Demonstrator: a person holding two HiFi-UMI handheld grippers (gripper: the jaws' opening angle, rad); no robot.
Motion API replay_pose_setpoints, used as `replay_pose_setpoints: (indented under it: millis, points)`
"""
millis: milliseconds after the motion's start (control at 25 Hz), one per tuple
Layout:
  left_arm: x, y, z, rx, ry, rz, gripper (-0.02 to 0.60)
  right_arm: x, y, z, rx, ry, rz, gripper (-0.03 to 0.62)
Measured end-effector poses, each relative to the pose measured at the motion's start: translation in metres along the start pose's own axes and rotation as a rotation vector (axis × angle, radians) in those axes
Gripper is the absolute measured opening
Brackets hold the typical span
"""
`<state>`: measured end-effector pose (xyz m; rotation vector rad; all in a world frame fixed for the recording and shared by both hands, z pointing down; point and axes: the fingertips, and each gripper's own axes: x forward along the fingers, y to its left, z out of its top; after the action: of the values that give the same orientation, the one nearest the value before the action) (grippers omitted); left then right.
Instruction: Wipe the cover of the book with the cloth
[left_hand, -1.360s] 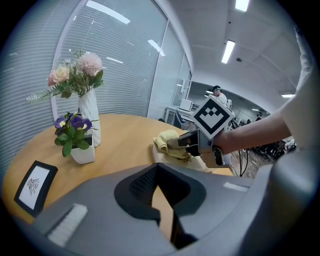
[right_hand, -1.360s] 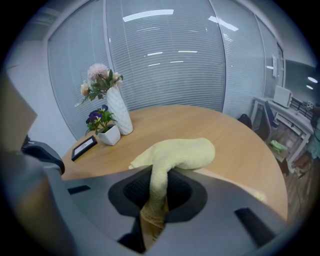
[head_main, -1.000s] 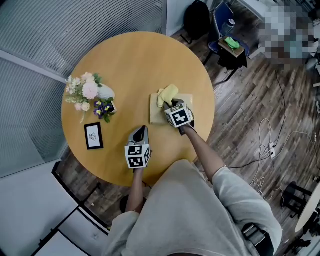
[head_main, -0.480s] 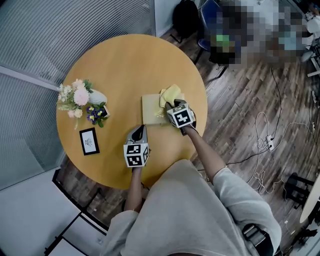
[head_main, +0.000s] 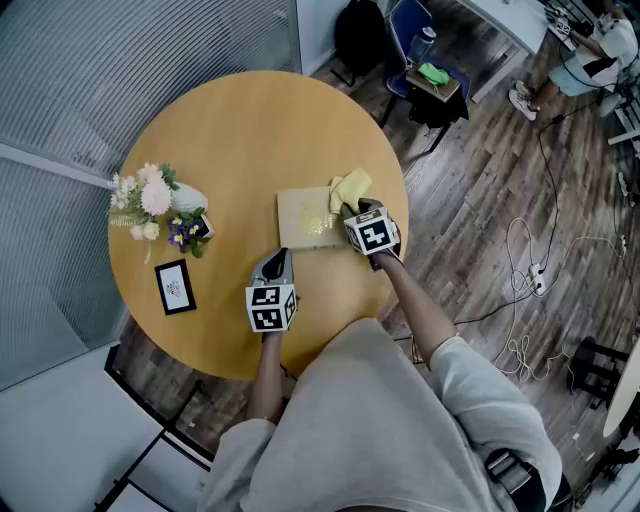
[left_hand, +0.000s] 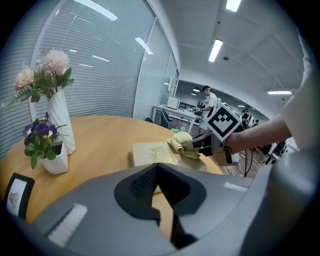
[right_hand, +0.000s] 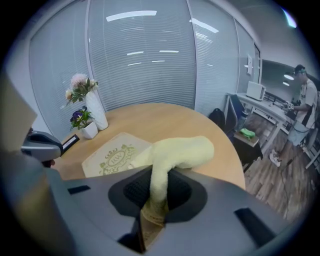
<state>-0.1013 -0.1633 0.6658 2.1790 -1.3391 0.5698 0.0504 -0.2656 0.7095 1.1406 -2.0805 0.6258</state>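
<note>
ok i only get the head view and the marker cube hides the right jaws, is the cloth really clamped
observer: yes, the right gripper view shows the right hand-held gripper shut on the yellow cloth, a thick fold sticking out ahead.
operator: and the left one
observer: in the left gripper view the left hand-held gripper has its jaws together, nothing between them.
operator: cloth touching the cover
observer: seen side-on from the left gripper view, it rests on the book.
</note>
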Motion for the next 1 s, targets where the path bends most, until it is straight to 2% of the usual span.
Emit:
replay_pose_setpoints:
  millis: [800, 1000]
  points:
    - [-0.007, 0.001, 0.002, 0.007, -0.021, -0.005, 0.006, -0.029, -0.041, -0.024, -0.006, 0.030, -0.126, 0.063]
    - [-0.011, 0.002, 0.004, 0.005, -0.027, 0.007, 0.006, -0.047, -0.042, -0.014, -0.015, -0.004, -0.137, 0.063]
